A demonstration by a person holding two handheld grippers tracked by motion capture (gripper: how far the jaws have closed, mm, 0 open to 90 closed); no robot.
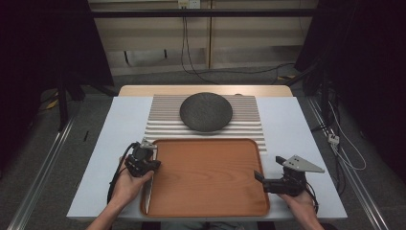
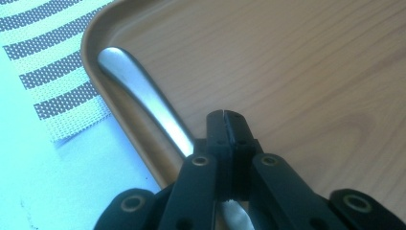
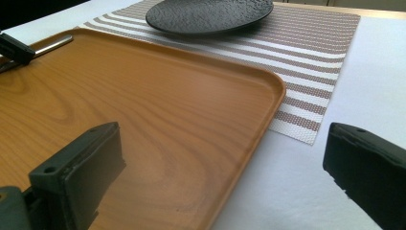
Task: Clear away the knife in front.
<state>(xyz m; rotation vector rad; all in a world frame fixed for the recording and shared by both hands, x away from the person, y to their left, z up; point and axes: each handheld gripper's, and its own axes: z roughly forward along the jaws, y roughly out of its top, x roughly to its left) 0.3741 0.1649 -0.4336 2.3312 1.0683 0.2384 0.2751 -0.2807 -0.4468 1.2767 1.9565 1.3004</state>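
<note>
Looks like you're at the pickup step: your left gripper (image 2: 225, 117) is clenched on the knife (image 2: 139, 93), which lies in the tray (image 1: 210, 177) along its 9 o'clock rim. Right gripper (image 1: 268, 178) sits released at the tray's 3 o'clock edge. Next I'd lift straight up, clear the rim, then head toward the plate (image 1: 206, 111) at 12 o'clock.

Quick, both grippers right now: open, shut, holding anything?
Left gripper: shut, over the metal utensil at the tray's left edge; a grip on it cannot be told.
Right gripper: open, holding nothing, at the tray's right edge.
</note>
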